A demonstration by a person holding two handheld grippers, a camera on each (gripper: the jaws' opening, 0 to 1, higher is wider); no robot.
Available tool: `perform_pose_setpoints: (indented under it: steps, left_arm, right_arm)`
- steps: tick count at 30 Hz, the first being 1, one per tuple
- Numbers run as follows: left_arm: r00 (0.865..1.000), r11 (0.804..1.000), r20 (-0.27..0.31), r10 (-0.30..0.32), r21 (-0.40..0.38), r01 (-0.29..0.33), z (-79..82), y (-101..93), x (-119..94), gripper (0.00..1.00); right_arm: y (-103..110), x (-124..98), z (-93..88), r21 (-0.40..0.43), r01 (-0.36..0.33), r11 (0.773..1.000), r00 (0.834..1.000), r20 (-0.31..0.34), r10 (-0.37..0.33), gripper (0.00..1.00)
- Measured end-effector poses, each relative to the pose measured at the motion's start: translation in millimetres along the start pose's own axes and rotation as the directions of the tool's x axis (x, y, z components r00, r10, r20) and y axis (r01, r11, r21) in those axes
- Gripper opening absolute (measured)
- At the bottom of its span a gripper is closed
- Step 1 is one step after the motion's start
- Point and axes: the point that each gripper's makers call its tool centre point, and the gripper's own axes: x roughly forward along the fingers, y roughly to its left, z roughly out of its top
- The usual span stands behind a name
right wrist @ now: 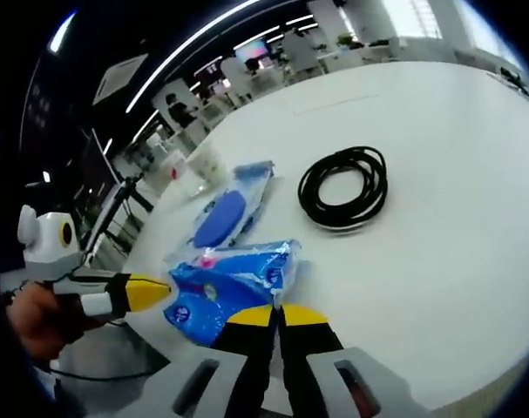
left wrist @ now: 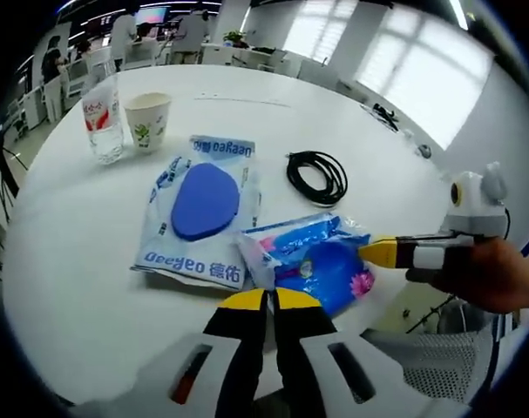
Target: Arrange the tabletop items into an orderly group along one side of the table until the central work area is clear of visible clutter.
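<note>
Blue packet (left wrist: 321,261): near table (left wrist: 72,261) edge, overlapping the sponge packet (left wrist: 203,209).
Left gripper (left wrist: 270,298): jaws pinched on the blue packet's corner.
Right gripper (right wrist: 279,313): jaws closed on its opposite edge.
Beyond: coiled black cable (left wrist: 317,177), paper cup (left wrist: 147,120), water bottle (left wrist: 102,126).

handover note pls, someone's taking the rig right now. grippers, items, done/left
Left gripper: jaws together on the edge of the blue packet.
Right gripper: jaws together on the same packet's other edge.
Items: pouch with blue disc beside the packet; coiled black cable behind; paper cup and water bottle at the far side of the white table.
Done: nothing grouped yet.
Left: line all five along one side.
</note>
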Motion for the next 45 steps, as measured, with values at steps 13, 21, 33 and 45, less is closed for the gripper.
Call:
perform_pose_setpoints:
  steps: [13, 21, 33, 45]
  left_arm:
    - [0.999, 0.998, -0.002, -0.046, 0.039, 0.047, 7.1, -15.4, 12, 0.00]
    - [0.998, 0.996, -0.007, -0.059, 0.062, 0.060, 14.7, -24.7, 19, 0.00]
    - [0.996, 0.998, 0.049, -0.069, -0.001, 0.070, 78.0, -25.3, 62, 0.00]
    - [0.992, 0.997, 0.098, -0.075, 0.034, 0.072, 150.2, -26.8, 103, 0.00]
  right_arm:
    - [-18, -7, 7.9, 0.040, 0.021, 0.999, 0.999, 0.038, -0.022, 0.00]
    - [-24, -13, 22.3, 0.059, 0.027, 0.998, 0.997, 0.067, -0.031, 0.00]
    - [-60, 2, 93.4, 0.016, 0.025, 1.000, 0.990, 0.139, -0.027, 0.00]
    - [-98, 28, 180.4, 0.024, 0.036, 0.999, 0.974, 0.221, -0.041, 0.00]
